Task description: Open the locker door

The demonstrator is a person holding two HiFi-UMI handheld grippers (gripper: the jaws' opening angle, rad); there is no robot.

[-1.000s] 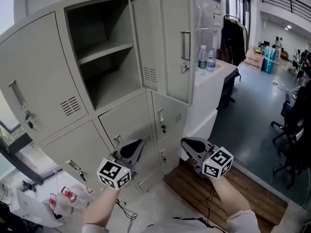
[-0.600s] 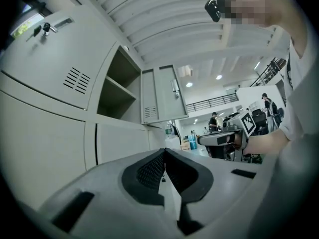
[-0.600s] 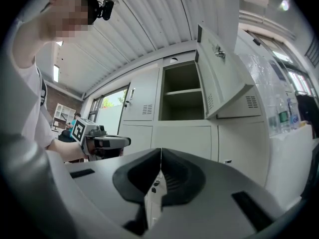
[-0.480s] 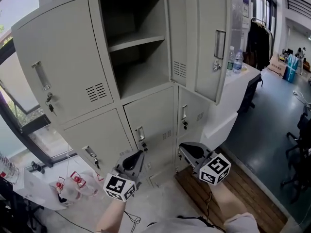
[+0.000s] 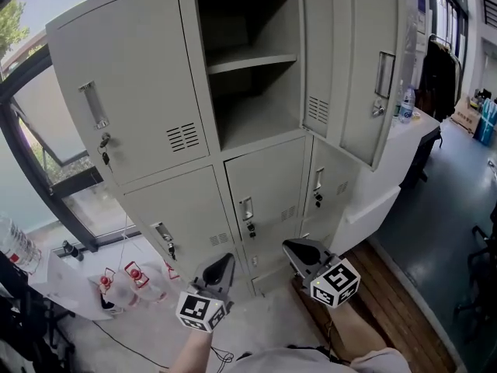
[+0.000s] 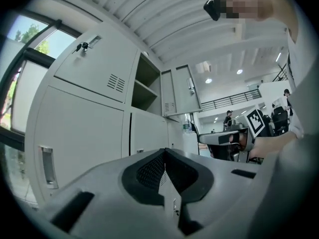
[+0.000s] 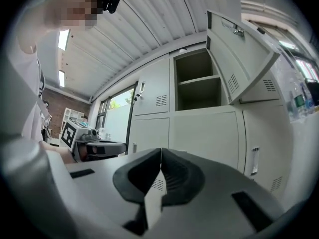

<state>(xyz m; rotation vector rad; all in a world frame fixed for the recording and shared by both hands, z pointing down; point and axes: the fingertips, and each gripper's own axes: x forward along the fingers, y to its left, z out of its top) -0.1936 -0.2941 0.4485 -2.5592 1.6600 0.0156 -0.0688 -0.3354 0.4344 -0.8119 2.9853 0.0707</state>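
Grey steel locker (image 5: 147,92) stood beside a window (image 5: 39,123), with three columns of doors. The upper middle door (image 5: 359,68) hung wide open, swung out to the right on its hinge, its inner face and vent slots showing. The compartment (image 5: 256,107) behind it lay exposed, with one shelf (image 5: 252,62) across it. The other doors in view were closed, and keys (image 5: 103,152) dangled from the upper left lock. The left gripper (image 5: 223,261) and right gripper (image 5: 290,247) were held low, side by side in front of the bottom row. Both were well below the open door and apart from the locker. In the left gripper view, the jaws were pressed together tip to tip, with nothing between them. The right gripper view showed the same: claw fully closed and empty, the open door high to its right. A bottle (image 5: 407,104) stood on a white counter (image 5: 388,165) right of the locker. A plastic bag (image 5: 128,282) with red-capped items lay on the floor at lower left.
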